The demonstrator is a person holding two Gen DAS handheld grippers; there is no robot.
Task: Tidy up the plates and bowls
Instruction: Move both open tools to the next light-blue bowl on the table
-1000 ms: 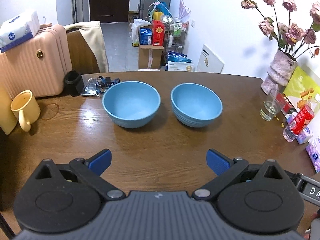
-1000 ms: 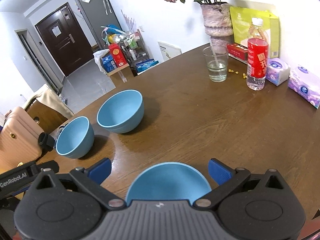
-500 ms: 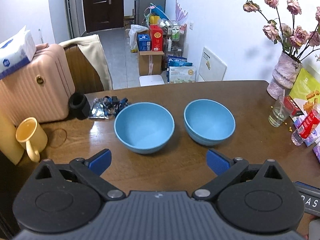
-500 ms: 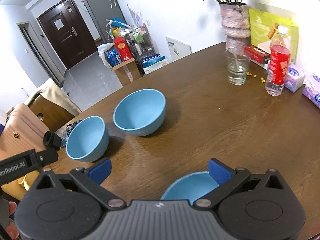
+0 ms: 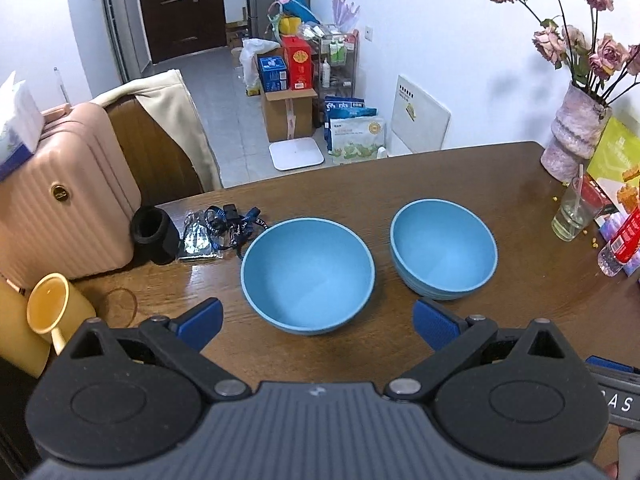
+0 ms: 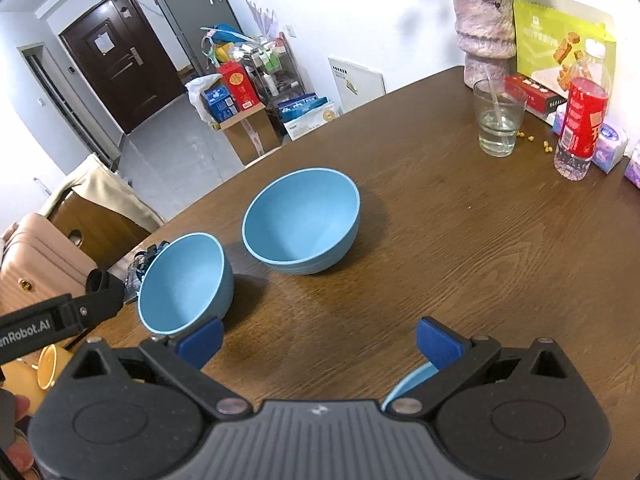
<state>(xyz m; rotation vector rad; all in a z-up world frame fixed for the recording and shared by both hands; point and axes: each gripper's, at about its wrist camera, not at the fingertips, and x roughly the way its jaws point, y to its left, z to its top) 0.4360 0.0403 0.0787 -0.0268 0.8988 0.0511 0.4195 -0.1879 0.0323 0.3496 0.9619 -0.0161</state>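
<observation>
My left gripper (image 5: 316,318) is wide open and holds nothing. Its two blue fingers (image 5: 198,322) stand far apart above the brown table (image 5: 520,280). Right in front of it, between the fingers, sits a blue bowl (image 5: 307,274). It is round, smooth and empty, with a thin paler rim. A second blue bowl (image 5: 444,254) sits ahead and to the right of this gripper, near the first one but not touching it. It has faint rings around its outside. Both stand upright.

My right gripper (image 6: 318,344) is wide open too, with nothing between its fingers. The first bowl is just ahead of its left finger, and the ringed bowl is farther ahead, near the middle. A bit of a third blue bowl (image 6: 410,386) peeks out low down, under the right finger; most of it is hidden, so I cannot tell how it sits.

Far ahead on the right are a glass (image 6: 498,122) and a red bottle (image 6: 582,120).
</observation>
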